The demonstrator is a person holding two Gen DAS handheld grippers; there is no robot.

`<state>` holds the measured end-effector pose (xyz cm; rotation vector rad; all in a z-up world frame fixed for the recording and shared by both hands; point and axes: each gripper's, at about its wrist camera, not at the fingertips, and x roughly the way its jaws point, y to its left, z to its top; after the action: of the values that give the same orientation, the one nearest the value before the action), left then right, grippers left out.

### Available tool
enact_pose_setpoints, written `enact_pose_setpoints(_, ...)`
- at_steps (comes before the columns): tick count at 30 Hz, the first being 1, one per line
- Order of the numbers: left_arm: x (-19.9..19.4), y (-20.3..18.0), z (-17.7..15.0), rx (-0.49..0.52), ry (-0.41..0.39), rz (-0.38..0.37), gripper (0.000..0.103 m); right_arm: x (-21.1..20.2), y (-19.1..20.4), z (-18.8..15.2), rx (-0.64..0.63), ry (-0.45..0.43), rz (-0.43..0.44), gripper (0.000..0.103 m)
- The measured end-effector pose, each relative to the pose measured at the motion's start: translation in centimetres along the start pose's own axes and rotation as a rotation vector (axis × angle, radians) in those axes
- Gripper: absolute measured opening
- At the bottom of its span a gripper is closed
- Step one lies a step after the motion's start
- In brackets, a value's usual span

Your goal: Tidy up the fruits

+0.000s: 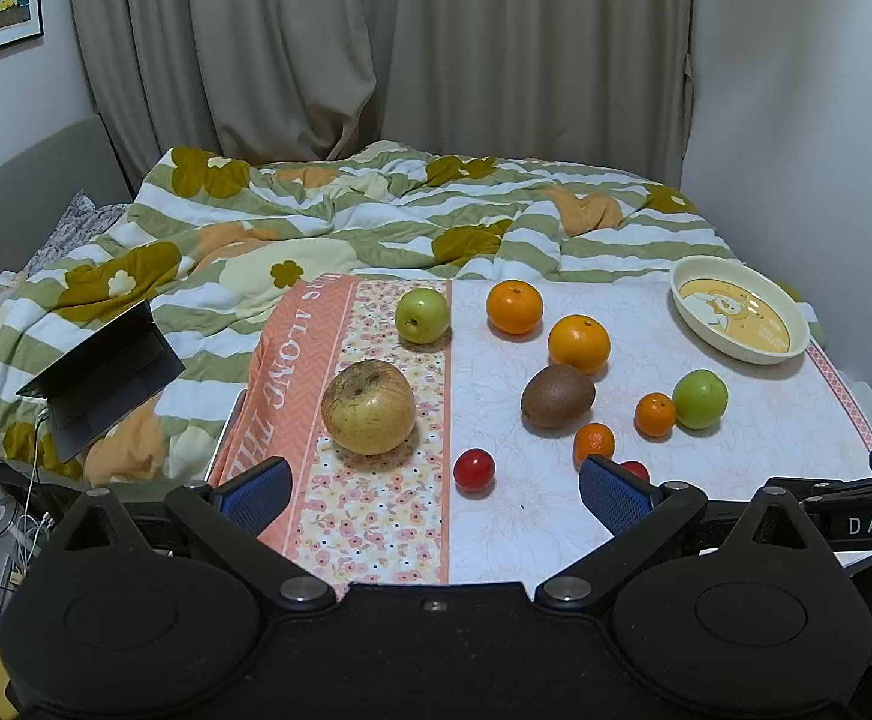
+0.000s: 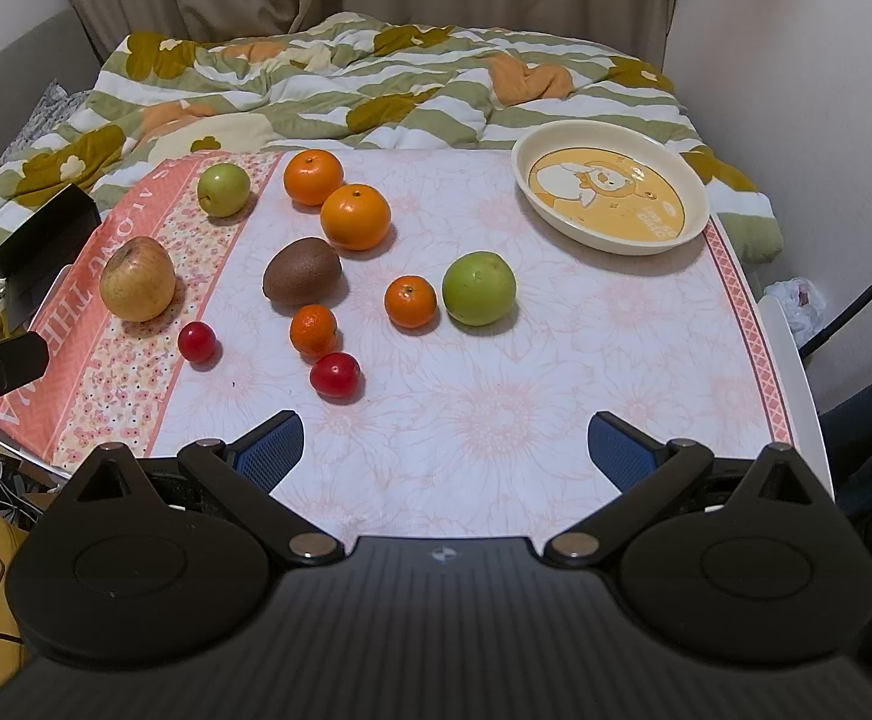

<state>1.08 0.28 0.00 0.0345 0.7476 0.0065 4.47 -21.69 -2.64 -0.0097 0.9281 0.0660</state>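
Both tongs, left (image 1: 433, 495) and right (image 2: 445, 450), hover level (jaws spread) above the table (image 2: 556, 360).

Both wrist cameras look down across the table (image 2: 496, 420) toward the bed (image 1: 316, 228) — left view from farther left — sharing the scattered fruit.

The near right of the bench (image 2: 556, 372) is bare cloth, an open lane to the plate (image 2: 610, 198) at upper right. Centre-left is crowded: kiwi (image 2: 302, 271), 2 oranges (image 2: 355, 216), 2 small mandarins (image 2: 410, 301) and 2 red fruits (image 2: 334, 375) sit close together, leaving narrow gaps. The yellow apple (image 2: 137, 279) stands apart at left.
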Motion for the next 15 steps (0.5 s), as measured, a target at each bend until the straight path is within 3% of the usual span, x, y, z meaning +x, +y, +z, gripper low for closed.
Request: enact_pose_setpoints(15, 0.05, -0.08, 0.14, -0.013, -0.003, 0.005, 0.103, -0.09, -0.34, 0.1, 0.005, -0.001, 0.0, 0.103)
